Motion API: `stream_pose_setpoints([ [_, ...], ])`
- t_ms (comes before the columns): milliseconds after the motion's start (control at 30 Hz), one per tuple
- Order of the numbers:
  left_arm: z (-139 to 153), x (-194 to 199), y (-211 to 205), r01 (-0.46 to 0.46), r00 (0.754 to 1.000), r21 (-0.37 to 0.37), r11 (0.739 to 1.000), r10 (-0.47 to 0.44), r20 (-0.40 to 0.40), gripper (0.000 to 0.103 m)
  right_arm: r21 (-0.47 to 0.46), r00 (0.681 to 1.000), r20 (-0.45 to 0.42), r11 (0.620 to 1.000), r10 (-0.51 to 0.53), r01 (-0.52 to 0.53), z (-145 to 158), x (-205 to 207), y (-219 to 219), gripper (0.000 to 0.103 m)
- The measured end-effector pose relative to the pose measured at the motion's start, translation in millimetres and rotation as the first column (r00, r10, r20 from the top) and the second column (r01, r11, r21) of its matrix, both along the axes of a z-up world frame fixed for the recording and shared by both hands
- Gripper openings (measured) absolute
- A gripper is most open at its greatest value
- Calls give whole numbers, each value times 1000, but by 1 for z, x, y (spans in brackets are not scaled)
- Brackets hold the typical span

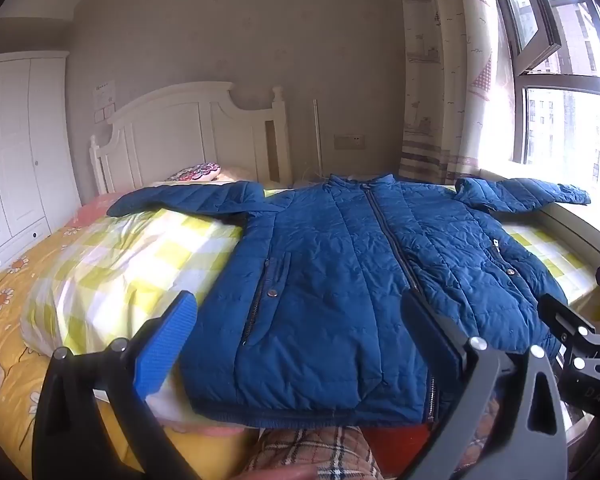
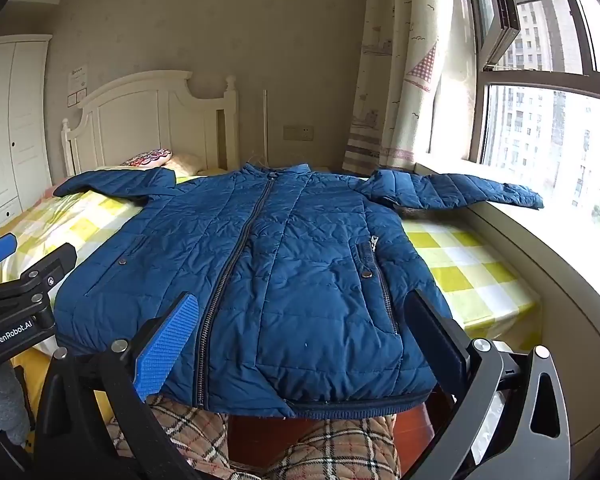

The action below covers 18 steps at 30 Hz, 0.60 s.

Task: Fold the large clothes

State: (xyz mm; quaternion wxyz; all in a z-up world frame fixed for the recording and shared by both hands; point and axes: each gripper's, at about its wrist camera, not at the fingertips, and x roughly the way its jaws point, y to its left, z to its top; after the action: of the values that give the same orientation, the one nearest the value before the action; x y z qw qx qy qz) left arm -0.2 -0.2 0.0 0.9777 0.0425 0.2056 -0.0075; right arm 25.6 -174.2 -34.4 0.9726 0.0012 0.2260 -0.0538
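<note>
A home bedroom: a bed (image 1: pixel 28 292) with white headboard (image 1: pixel 188 128), a wardrobe (image 1: pixel 16 152), and a curtained window (image 2: pixel 540 128).

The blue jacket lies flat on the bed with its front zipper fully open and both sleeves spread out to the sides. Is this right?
Not quite. The blue jacket does lie flat on the bed with both sleeves spread out to the sides, but its front zipper is closed, not open. The right wrist view shows the zipper running shut from the collar down to the hem.
</note>
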Motion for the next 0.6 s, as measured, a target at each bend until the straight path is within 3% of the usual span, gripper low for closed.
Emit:
stream_pose_setpoints([
  [600, -2, 0, 0, -3, 1000, -1, 1000, 3, -9, 101, 13, 1000, 0, 1000, 4, -4, -1, 0, -1, 99],
])
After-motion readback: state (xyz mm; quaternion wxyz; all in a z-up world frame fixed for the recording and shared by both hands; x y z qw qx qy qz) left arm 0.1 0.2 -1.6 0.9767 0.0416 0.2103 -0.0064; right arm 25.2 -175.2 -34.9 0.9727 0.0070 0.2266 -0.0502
